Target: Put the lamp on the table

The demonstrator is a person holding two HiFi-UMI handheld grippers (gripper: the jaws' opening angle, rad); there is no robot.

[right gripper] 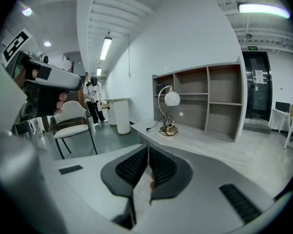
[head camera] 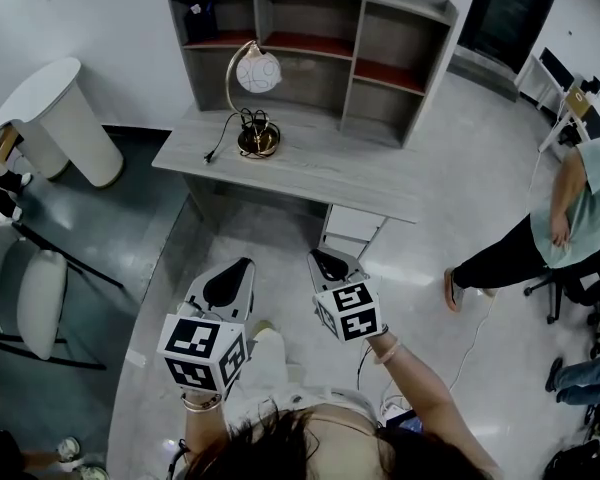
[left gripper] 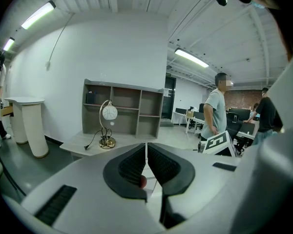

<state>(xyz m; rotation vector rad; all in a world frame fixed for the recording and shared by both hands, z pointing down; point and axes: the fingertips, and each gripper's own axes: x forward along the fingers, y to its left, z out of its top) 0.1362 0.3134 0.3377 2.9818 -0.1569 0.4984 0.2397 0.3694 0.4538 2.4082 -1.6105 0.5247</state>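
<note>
Lamp [head camera: 258, 140] stands upright on table [head camera: 310, 173], long axis vertical, far ahead and well apart from both grippers. Left gripper [head camera: 242, 266] lines up closer; right gripper [head camera: 322, 258] sits further right. Both have jaws closed together, holding nothing

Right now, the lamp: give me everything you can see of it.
The lamp stands upright on the grey desk, toward its left end, in front of the shelf unit. A thin brass-looking stem arches up from a round gold base and hangs a white globe above it. Dark wire loops rise from the base. The black cord trails left, and its plug lies loose on the desk, so the lamp is unplugged. Only the desk touches it.
</note>
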